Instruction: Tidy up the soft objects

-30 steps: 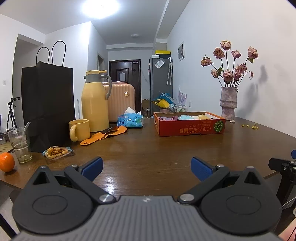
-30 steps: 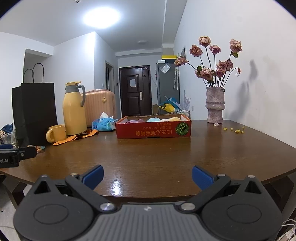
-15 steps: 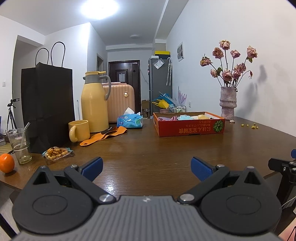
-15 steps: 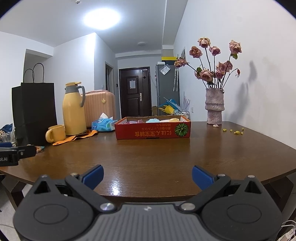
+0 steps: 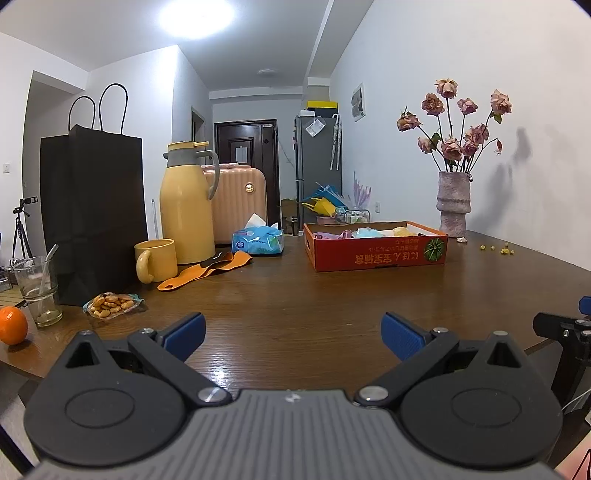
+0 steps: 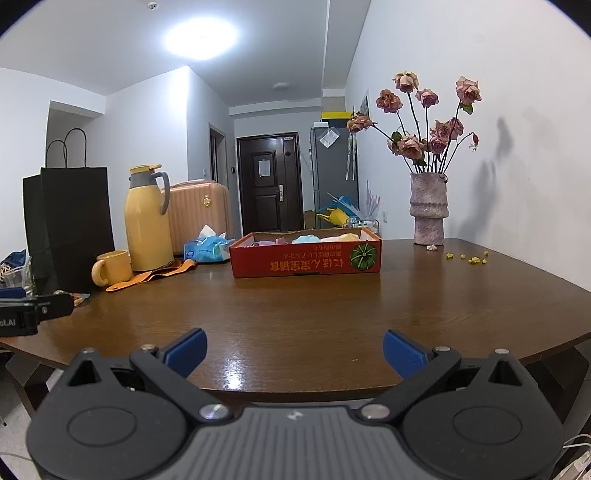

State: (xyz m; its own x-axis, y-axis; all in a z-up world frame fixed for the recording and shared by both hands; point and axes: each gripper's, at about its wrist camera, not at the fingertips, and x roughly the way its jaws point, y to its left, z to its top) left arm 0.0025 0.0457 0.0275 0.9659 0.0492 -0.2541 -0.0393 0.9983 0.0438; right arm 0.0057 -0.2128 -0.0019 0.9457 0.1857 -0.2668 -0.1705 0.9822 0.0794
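Facing one red box [image 5: 376, 254], tongs [image 5: 291, 334] apart

White walls, a bright ceiling light [image 5: 195, 16], a dark door [image 6: 268, 181] down the hallway, a grey cabinet [image 5: 318, 166] beside it, and a glossy brown worktop [image 6: 314, 299].

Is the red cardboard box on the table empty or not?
Not empty: pastel soft items show above the red cardboard box rim.

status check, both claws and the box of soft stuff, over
Left claw open, empty. Right claw open, empty. Soft items sit in red box across the table, untouched. Nothing between claws and box.
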